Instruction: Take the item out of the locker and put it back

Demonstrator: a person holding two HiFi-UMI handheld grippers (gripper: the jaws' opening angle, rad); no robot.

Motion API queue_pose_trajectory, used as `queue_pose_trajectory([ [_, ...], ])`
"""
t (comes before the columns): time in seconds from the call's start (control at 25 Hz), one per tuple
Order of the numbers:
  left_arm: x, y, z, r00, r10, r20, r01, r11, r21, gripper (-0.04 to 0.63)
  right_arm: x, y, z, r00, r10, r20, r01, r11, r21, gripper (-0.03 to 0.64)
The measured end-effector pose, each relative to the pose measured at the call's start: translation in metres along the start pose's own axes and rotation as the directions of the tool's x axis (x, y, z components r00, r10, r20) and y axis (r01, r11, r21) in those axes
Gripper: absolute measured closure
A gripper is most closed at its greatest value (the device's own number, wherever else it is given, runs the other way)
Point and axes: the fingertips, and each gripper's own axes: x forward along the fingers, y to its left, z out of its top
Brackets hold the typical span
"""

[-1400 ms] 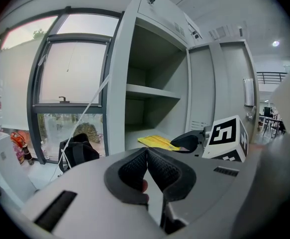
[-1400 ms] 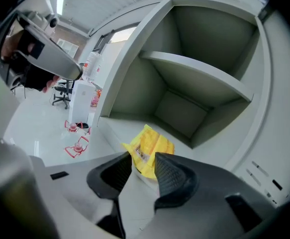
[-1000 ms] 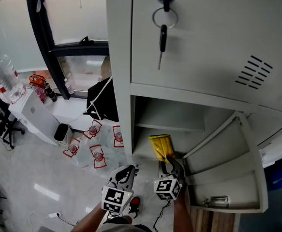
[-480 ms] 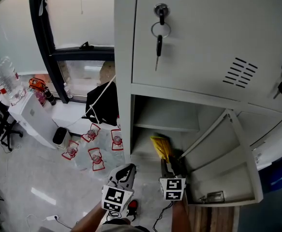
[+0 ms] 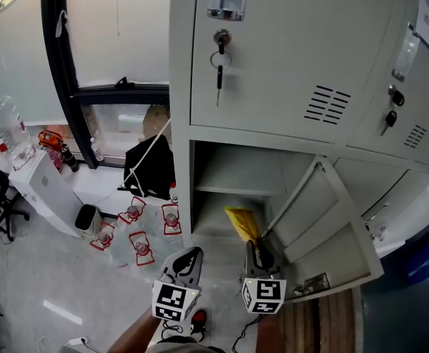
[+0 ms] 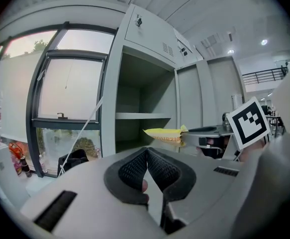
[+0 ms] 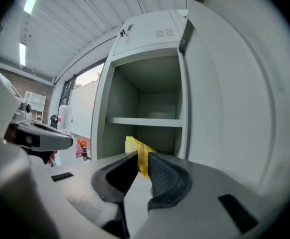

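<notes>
The locker (image 5: pixel 273 50) stands tall and grey, and its low door (image 5: pixel 332 226) hangs open to the right. Inside the open part there is a shelf (image 5: pixel 232 190). The right gripper (image 5: pixel 254 250) is in front of this open part, just below the shelf. Its jaws are closing on a yellow bag (image 5: pixel 243 223), and the pads press on the bag's near end. The bag is up in the air and touches nothing else. Its far end points into the locker, but one cannot tell if the tip is past the door frame. The right gripper view shows the bag (image 7: pixel 135 151) squeezed between the two dark pads of the right gripper (image 7: pixel 142 166). The left gripper (image 5: pixel 192 259) is near the person, just left of the right one, outside the locker. In its own view the left gripper (image 6: pixel 147 171) has its jaws clenched with nothing in them, and the bag (image 6: pixel 164 133) shows far off to the right. A key (image 5: pixel 219 72) hangs from the shut door above. On the floor to the left lie a black cloth (image 5: pixel 151 168) and some bottles (image 5: pixel 137 245).
</notes>
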Motion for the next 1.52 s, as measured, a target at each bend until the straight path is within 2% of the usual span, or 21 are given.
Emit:
queue_pose_trajectory([
  [0.52,-0.045,-0.038,0.005,0.998,-0.049,0.029,0.048,0.999,0.022,0.572,-0.108,0.003,0.03,0.989,-0.091,0.119,0.085,0.995,0.051,0.578],
  [1.04,-0.105,-0.07,-0.014,0.997,-0.079,0.02,0.078,0.996,0.03,0.572,-0.193,0.03,-0.002,0.988,-0.129,0.087,0.123,0.99,0.075,0.584],
  [1.52,-0.134,-0.085,-0.026,0.996,-0.085,0.009,0.085,0.996,0.034,0.572,-0.226,0.039,-0.02,0.988,-0.142,0.061,0.137,0.987,0.088,0.586],
])
